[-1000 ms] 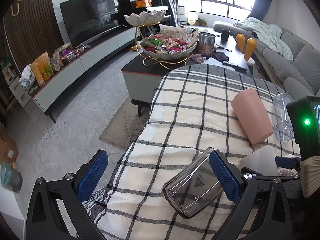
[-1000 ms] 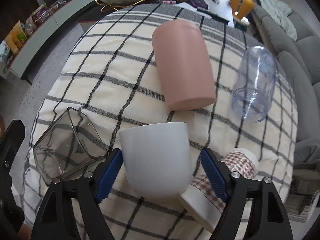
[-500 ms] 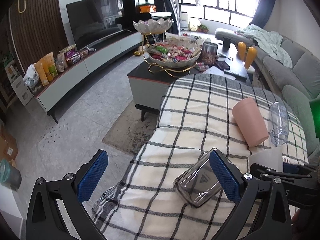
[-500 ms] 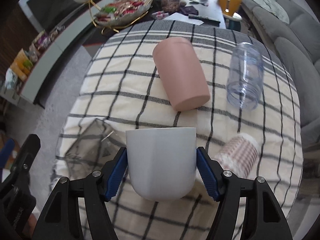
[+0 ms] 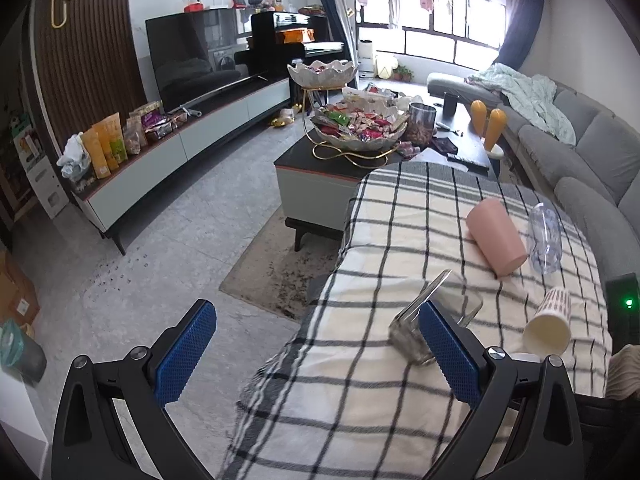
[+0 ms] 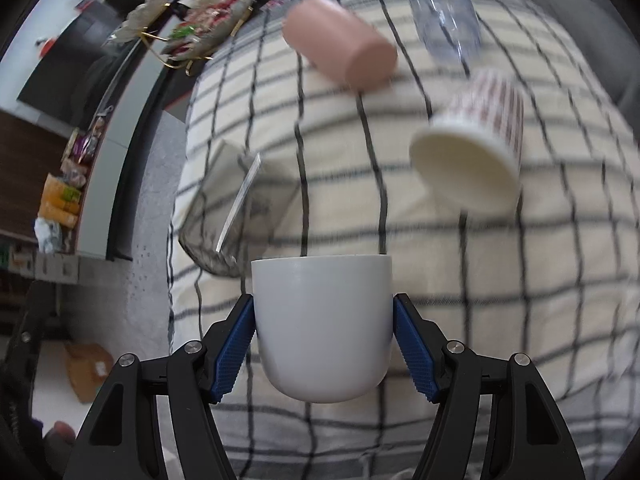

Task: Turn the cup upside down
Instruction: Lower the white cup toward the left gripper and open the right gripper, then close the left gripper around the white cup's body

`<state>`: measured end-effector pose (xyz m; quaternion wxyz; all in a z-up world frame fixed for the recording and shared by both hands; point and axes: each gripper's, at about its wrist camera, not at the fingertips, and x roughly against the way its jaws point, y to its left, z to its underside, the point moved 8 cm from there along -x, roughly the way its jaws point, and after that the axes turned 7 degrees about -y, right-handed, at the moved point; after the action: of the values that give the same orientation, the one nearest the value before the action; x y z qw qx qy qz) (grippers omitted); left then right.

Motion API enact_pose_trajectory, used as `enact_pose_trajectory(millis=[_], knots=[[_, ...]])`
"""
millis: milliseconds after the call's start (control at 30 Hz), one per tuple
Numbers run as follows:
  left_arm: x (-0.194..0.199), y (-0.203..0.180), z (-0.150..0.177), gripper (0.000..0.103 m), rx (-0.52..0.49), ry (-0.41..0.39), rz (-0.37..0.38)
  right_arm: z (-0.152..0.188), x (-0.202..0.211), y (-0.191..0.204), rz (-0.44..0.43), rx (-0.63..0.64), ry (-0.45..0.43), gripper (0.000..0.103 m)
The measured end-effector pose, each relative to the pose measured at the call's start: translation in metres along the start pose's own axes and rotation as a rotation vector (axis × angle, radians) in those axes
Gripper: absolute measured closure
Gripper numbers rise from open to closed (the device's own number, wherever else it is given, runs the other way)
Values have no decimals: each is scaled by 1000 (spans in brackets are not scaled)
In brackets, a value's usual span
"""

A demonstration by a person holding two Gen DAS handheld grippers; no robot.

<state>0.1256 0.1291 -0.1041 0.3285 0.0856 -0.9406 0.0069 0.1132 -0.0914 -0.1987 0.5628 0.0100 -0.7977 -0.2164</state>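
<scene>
We are holding the left tool (image 5: pixel 316 354) spread wide and gripping nothing, out past the near left edge of the checked cloth-covered counter (image 5: pixel 420 240), with bare floor between its blue pads. Its right pad is crossing in front of the smoky transparent square tumbler (image 5: pixel 436 316), which is lying on its side on the cloth, but we are not touching it.

Moving rightward from that tumbler in the right wrist view, the smooth white ceramic cup (image 6: pixel 324 326) is sitting clamped between the blue pads of the right tool (image 6: pixel 324 350), both pads pressing on its flanks about halfway up its wall. The cup is raised clear of the cloth, just to the near right of the tumbler, with its rounded base towards the camera and its rim pointing away.

As we judge it, the pick-up is done and the turn itself is only under way: the view is blurred with motion, and the cup is not yet set down mouth-first on the counter. What is left is finishing the rotation, lowering the rim onto a free patch of cloth, and letting go.

Farther right of the tumbler, the cream paper cup with a red check pattern (image 6: pixel 476 152) is lying on its side, and beyond it the matte pink plastic cup (image 6: pixel 340 54) and the clear plastic tumbler (image 6: pixel 444 8) are lying down too.
</scene>
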Motion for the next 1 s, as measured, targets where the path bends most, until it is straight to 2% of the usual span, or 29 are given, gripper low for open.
enact_pose_trajectory(millis=[200,533,667,767,1000], knots=[[-3,12,5,0,-8,-26,4,-4,-10,10,39,21,-42,35],[-18,10,14,0,-4,-3,26,-8,-20,4,69,13,-40,34],[-12,5,12,0,-14,-16,36,-6,-19,1,60,6,-36,34],[-7,0,11,0,-18,-26,50,-4,-11,-1,50,11,-54,29],[16,-26,12,0,-32,-60,128,-15,42,-13,42,67,-193,26]])
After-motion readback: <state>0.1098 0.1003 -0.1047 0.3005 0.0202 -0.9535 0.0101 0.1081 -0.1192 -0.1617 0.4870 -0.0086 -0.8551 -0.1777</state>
